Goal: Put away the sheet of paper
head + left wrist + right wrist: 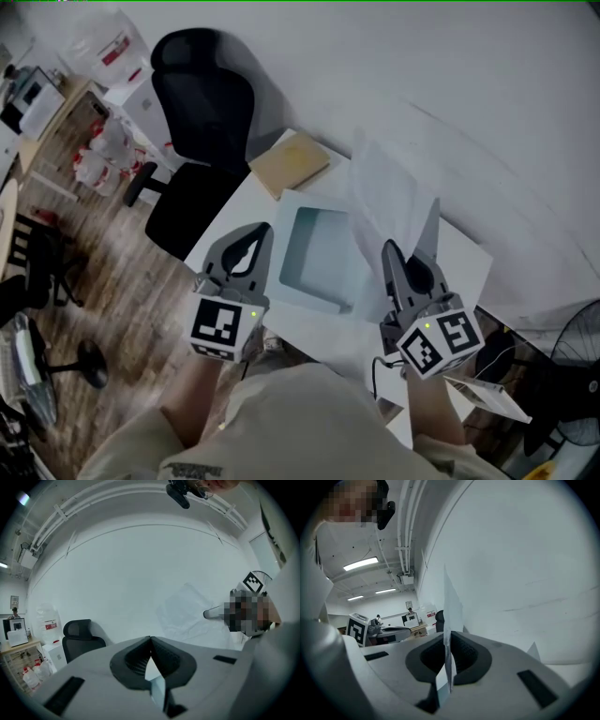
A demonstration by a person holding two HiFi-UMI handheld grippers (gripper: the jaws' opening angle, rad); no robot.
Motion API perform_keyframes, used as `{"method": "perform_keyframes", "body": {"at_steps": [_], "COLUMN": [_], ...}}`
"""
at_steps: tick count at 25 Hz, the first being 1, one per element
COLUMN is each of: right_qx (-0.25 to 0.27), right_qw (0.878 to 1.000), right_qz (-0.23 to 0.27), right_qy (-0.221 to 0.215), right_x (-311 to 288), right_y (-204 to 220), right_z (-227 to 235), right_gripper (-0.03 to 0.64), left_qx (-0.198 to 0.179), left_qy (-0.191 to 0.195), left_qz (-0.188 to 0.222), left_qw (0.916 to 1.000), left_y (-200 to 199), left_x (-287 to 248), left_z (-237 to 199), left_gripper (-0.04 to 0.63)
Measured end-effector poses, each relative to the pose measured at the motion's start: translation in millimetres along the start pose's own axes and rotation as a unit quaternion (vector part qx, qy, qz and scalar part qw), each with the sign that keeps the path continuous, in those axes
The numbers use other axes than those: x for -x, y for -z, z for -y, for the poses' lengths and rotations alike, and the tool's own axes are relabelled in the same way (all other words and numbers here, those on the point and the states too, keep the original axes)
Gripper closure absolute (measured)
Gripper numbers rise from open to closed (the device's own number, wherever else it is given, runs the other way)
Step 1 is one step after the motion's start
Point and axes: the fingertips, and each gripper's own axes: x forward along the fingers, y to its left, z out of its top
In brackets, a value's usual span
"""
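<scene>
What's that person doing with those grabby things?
A person holds a tool in each hand over a white table. The right tool is pinching a thin sheet of paper and holding it up on edge. The left tool is shut and empty. A pale blue tray sits on the table just ahead; the paper isn't in it yet.

**Three cameras: one overhead, two riding on the grippers**

The head view looks steeply down from above the person onto the white rectangular desk (319,333), with the left gripper (267,230) and the right gripper (389,248) close at its lower edge. Each gripper view sits just behind its own jaws and faces roughly level toward the plain white wall (140,573). The right gripper view sees a thin white sheet of paper (450,606) edge-on between its jaws. All three views share the black high-backed office chair (202,94), and each gripper view catches the other gripper at one side.
</scene>
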Motion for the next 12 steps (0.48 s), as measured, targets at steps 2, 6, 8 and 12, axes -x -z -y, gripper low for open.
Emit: {"method": "perform_keyframes", "body": {"at_steps": [2, 6, 8, 12], "right_qx": [0.001, 0.001, -0.009, -0.044], "right_qw": [1.000, 1.000, 1.000, 0.998], "right_qz": [-0.003, -0.013, -0.020, -0.047], "right_qy": [0.000, 0.002, -0.001, -0.008], "right_x": [-2, -10, -13, -21], "right_y": [0, 4, 9, 31], "right_z": [-2, -2, -3, 0], "right_gripper": [0.595, 0.595, 0.595, 0.594], "left_qx": [-0.003, -0.003, -0.002, 0.000], "left_qy": [0.004, 0.012, 0.016, 0.022], "left_qz": [-0.001, -0.004, -0.007, -0.021], "left_qw": [1.0000, 0.9999, 0.9998, 0.9995], "left_y": [1, 7, 12, 27], "left_x": [-3, -12, -16, -21], "left_z": [-3, -10, -13, -16], "left_gripper": [0.575, 0.575, 0.575, 0.576]}}
